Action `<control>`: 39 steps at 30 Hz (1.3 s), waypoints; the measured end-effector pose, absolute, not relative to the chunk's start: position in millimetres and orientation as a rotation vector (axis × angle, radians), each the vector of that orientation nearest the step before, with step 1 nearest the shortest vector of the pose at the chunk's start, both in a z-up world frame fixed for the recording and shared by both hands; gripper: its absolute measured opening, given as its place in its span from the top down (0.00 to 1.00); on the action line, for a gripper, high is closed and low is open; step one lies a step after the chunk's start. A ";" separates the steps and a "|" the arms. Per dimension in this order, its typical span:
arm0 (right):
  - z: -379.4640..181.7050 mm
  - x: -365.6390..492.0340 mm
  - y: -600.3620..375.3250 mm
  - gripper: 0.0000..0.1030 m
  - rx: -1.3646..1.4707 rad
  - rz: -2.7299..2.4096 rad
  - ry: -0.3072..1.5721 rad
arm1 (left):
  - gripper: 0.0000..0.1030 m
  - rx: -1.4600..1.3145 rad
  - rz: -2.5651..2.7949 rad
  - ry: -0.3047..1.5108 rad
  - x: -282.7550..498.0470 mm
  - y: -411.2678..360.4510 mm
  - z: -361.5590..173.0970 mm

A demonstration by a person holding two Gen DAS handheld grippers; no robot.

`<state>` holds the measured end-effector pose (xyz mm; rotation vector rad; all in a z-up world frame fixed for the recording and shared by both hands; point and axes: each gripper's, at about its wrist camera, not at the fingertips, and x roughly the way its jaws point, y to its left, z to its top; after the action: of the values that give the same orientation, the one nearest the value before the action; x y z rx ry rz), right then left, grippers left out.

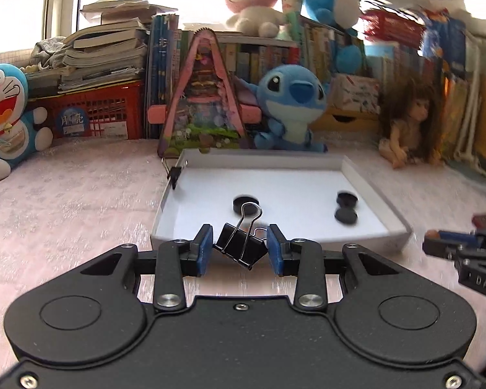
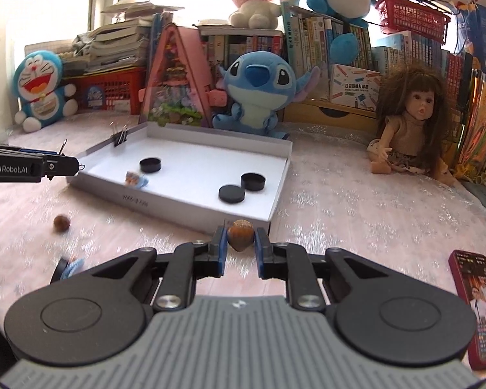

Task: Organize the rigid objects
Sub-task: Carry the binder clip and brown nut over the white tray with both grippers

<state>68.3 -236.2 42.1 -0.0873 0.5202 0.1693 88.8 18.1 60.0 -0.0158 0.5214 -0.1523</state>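
Observation:
My left gripper [image 1: 239, 236] is shut on a black binder clip [image 1: 243, 249], held tilted just in front of the white tray [image 1: 291, 180]. My right gripper [image 2: 240, 239] is shut on a brown nut [image 2: 241, 230] at the tray's [image 2: 191, 159] near edge. In the tray lie three black discs [image 2: 150, 164] [image 2: 252, 181] [image 2: 231, 193] and a small blurred blue and orange item [image 2: 136, 180]. A second binder clip [image 2: 120, 137] is clipped on the tray's left wall. The left gripper [image 2: 71, 165] shows side-on at the left of the right wrist view.
Another brown nut [image 2: 61, 223] and a small blue item [image 2: 71, 267] lie on the pink cloth left of the right gripper. A red phone [image 2: 476, 304] lies at the right. A doll [image 2: 408, 129], plush toys [image 2: 256, 94] and stacked books line the back.

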 end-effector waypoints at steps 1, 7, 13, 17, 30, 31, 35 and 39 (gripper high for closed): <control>43.8 73.1 -237.0 0.78 -0.081 0.169 0.522 | 0.67 -0.016 -0.147 0.519 94.6 17.6 62.2; 54.3 102.9 -238.5 0.78 -0.056 0.173 0.527 | 0.67 -0.022 -0.142 0.517 135.5 12.9 71.0; 63.4 134.1 -238.3 0.79 -0.051 0.163 0.524 | 0.67 -0.078 -0.174 0.533 175.0 10.2 75.5; 65.1 158.9 -238.1 0.79 -0.037 0.155 0.541 | 0.67 -0.112 -0.165 0.575 203.8 7.9 73.5; 45.1 235.0 -236.9 0.79 0.065 0.108 0.632 | 0.67 -0.065 -0.098 0.632 268.6 -5.4 37.4; 42.8 238.6 -236.4 0.79 0.063 0.100 0.636 | 0.67 -0.065 -0.096 0.637 270.3 -5.4 34.0; 33.0 248.9 -235.0 0.79 0.053 0.083 0.656 | 0.67 -0.054 -0.086 0.652 275.7 -6.2 22.7; 25.4 256.4 -234.5 0.79 0.055 0.072 0.677 | 0.67 -0.055 -0.074 0.665 279.1 -6.9 16.9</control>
<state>256.4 -234.5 25.4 0.0551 0.6770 0.0721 279.1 -6.9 16.9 -0.0550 0.6652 -0.0742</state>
